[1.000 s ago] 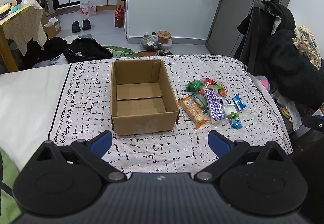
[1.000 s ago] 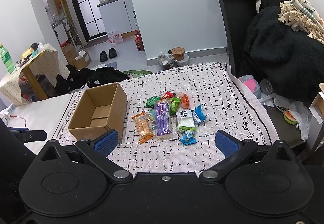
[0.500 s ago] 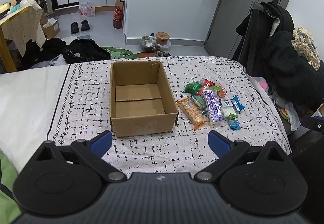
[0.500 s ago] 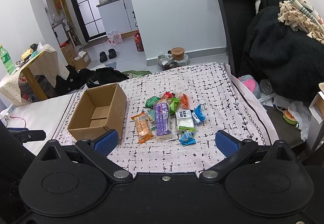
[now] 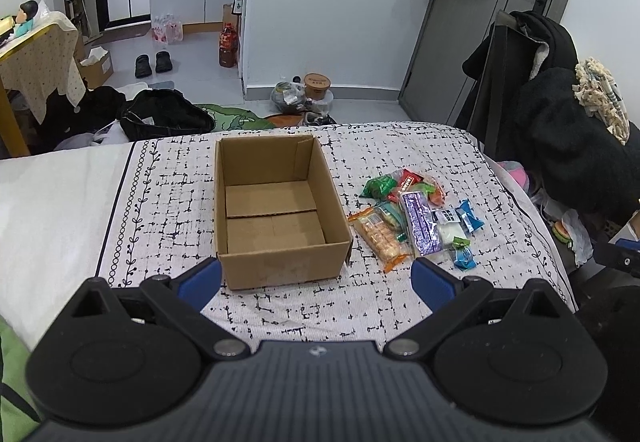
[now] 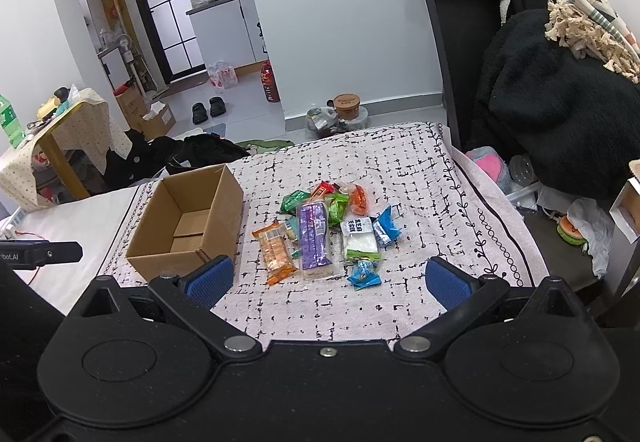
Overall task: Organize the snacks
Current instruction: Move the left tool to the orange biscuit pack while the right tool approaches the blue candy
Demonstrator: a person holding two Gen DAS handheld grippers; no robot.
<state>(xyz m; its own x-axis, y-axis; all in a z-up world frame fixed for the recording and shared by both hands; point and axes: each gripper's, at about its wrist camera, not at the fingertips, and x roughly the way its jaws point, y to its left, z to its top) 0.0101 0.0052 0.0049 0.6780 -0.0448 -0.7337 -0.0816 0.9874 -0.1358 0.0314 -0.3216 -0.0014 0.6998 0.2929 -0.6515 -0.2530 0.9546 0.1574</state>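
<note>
An open, empty cardboard box (image 5: 276, 210) sits on the patterned cloth; it also shows in the right wrist view (image 6: 188, 222). A pile of snack packets (image 5: 416, 222) lies to its right, among them a long purple pack (image 6: 314, 238), an orange cracker pack (image 6: 274, 252) and small blue packets (image 6: 386, 228). My left gripper (image 5: 316, 282) is open and empty, held above the near edge in front of the box. My right gripper (image 6: 328, 280) is open and empty, held near the front of the snack pile.
The cloth-covered surface (image 5: 168, 202) drops off at its right edge (image 6: 504, 226). A chair with black clothes (image 6: 552, 90) stands to the right. Bags, shoes and a small covered table (image 5: 36, 58) lie on the floor beyond.
Both grippers have drifted slightly; the box and snacks sit a little lower in the left view. Nothing was grasped or moved.
</note>
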